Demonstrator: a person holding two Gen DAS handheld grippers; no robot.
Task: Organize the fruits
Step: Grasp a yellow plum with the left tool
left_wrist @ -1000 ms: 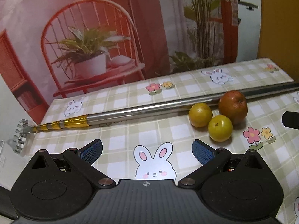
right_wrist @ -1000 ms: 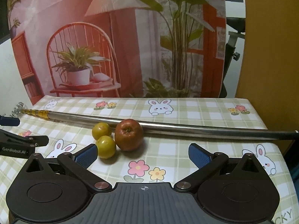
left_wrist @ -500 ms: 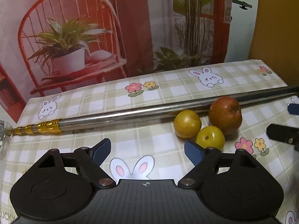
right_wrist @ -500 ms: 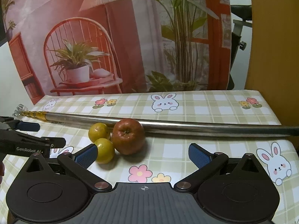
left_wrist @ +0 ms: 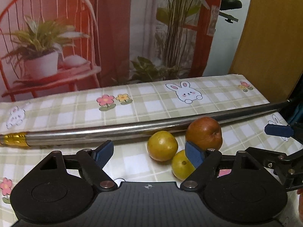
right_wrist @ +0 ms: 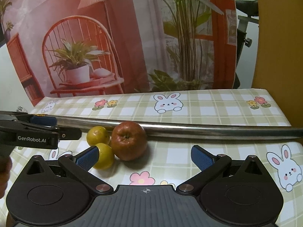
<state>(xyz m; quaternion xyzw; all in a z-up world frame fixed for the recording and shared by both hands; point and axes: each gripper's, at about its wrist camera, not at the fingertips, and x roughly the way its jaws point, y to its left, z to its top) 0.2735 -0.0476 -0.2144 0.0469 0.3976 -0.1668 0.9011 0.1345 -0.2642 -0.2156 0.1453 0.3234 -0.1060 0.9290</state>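
You see a long metal pole [left_wrist: 117, 130] with a gold end lying across the checked tablecloth [right_wrist: 208, 111], before a printed backdrop [right_wrist: 117, 37] of chair and plants.

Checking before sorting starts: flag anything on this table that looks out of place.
A long metal pole with a gold-coloured end lies across the tablecloth, right behind the apple and two yellow fruits. It is no fruit. Nothing is spilled or damaged.
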